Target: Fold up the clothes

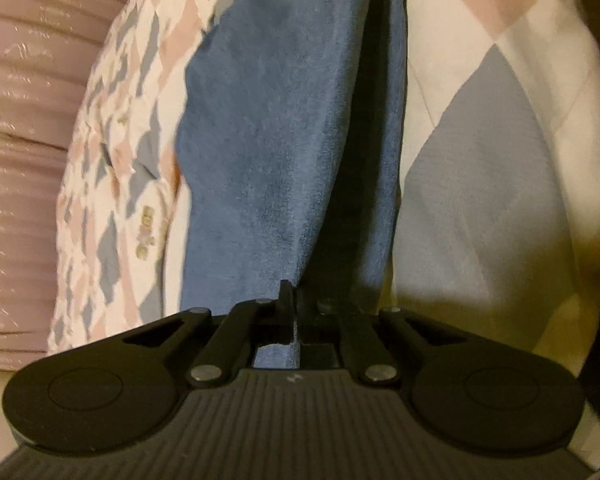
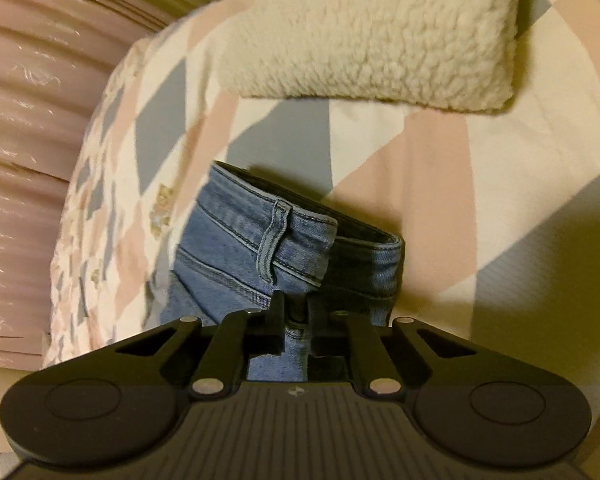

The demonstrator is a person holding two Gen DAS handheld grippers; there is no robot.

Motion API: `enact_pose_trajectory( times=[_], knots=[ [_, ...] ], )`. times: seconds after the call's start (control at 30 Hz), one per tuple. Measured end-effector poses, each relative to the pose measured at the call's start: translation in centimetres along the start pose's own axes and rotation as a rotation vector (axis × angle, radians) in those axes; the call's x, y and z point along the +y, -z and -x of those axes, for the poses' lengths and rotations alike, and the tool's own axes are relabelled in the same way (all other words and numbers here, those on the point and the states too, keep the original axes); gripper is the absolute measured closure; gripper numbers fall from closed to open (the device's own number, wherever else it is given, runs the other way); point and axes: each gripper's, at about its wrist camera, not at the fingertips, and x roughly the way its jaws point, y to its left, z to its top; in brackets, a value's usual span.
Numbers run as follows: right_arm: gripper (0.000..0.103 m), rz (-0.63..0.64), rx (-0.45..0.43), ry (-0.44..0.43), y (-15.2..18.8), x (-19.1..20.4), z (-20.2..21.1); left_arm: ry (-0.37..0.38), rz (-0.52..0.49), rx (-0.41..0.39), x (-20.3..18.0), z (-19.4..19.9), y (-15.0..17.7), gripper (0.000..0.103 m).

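Right wrist view showed the right gripper (image 2: pixel 296 312) clenched on the jeans (image 2: pixel 236 248) just below the waistband; a belt loop (image 2: pixel 274 240) stood straight ahead of the fingertips, and the waistband gaped open beyond it, dark inside; further ahead lay the patterned bedspread (image 2: pixel 420 152) and, past that, a cream fleece cushion (image 2: pixel 380 32). In the left wrist view the left gripper (image 1: pixel 296 312) was likewise closed on blue denim, a long stretch of it running away ahead with a dark crease along its right side; the bedspread showed on either side.

To my judgement both grips held one garment taut over the bed; the fold would go well if both hands kept level, the cloth stayed stretched without twisting, and the edges were brought to meet before lowering.

Only the right view revealed the waistband and cushion; only the left showed the long plain run of cloth, probably a leg; which end it gripped I cannot tell.
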Motion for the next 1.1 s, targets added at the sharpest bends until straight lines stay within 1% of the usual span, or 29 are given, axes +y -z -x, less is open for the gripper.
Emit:
enact_pose_trajectory(
  times=[0.07, 0.2, 0.27, 0.37, 0.4, 0.43, 0.5, 0.53, 0.57, 0.6, 0.67, 0.7, 0.77, 0.83, 0.87, 0.9, 0.93, 1.0, 1.07, 1.1],
  knots=[
    [0.094, 0.011, -0.003, 0.005, 0.3, -0.1, 1.0, 0.000, -0.004, -0.004, -0.1, 0.3, 0.1, 0.102],
    [0.096, 0.048, 0.017, 0.094, 0.3, -0.6, -0.2, 0.000, -0.012, -0.011, -0.3, 0.8, 0.2, 0.103],
    [0.096, 0.070, 0.016, 0.154, 0.5, -0.7, -1.5, -0.001, -0.016, -0.014, -0.3, 1.1, 0.3, 0.103],
    [0.093, 0.132, 0.022, 0.242, 0.9, 0.1, -3.3, 0.019, 0.026, 0.044, -1.1, -0.9, -0.5, 0.102],
    [0.085, 0.144, 0.023, 0.266, 1.0, 0.5, -3.7, 0.024, 0.052, 0.058, -1.0, -1.0, -0.7, 0.102],
    [0.066, 0.155, 0.019, 0.290, 1.0, 1.1, -3.6, 0.029, 0.079, 0.070, -0.8, -1.1, -1.0, 0.101],
    [0.036, 0.183, 0.009, 0.338, 1.0, 2.2, -3.1, 0.072, 0.212, 0.077, 0.8, 0.0, -0.9, 0.091],
    [0.035, 0.214, -0.005, 0.355, 1.2, 2.8, -2.6, 0.110, 0.306, 0.074, 2.0, 0.8, -0.5, 0.088],
    [0.034, 0.254, -0.022, 0.368, 1.4, 3.4, -2.0, 0.125, 0.395, 0.075, 3.0, 1.6, 0.3, 0.086],
    [0.033, 0.294, -0.039, 0.381, 1.7, 4.0, -1.4, 0.139, 0.485, 0.076, 4.1, 2.4, 1.1, 0.086],
    [0.033, 0.341, -0.051, 0.394, 2.5, 4.9, -0.4, 0.146, 0.693, 0.108, 6.3, 3.6, 3.8, 0.086],
    [0.033, 0.358, -0.050, 0.392, 3.1, 5.3, 0.1, 0.139, 0.818, 0.129, 7.6, 4.1, 5.9, 0.086],
    [0.033, 0.386, -0.025, 0.352, 4.8, 6.4, 0.7, 0.118, 1.050, 0.168, 9.9, 4.8, 10.7, 0.086],
    [0.034, 0.410, 0.025, 0.276, 7.0, 7.9, 0.7, 0.102, 1.271, 0.201, 12.1, 5.1, 16.3, 0.086],
    [0.035, 0.446, 0.054, 0.243, 8.5, 9.0, 0.5, 0.092, 1.384, 0.215, 13.2, 5.2, 19.3, 0.086],
    [0.036, 0.493, 0.085, 0.213, 10.0, 10.3, 0.2, 0.087, 1.472, 0.226, 14.1, 5.2, 22.1, 0.086],
    [0.036, 0.582, 0.117, 0.190, 12.3, 12.1, -0.1, 0.082, 1.560, 0.237, 14.9, 5.2, 24.8, 0.086],
    [0.037, 0.817, 0.179, 0.145, 17.9, 16.2, -1.0, 0.098, 1.733, 0.245, 16.1, 4.4, 30.2, 0.087],
    [0.041, 1.119, 0.228, 0.079, 25.6, 20.4, -1.8, 0.114, 1.907, 0.252, 17.3, 3.6, 35.5, 0.087],
    [0.043, 1.259, 0.244, 0.047, 29.7, 22.1, -2.0, 0.143, 1.989, 0.243, 17.5, 2.8, 37.6, 0.087]
  ],
)
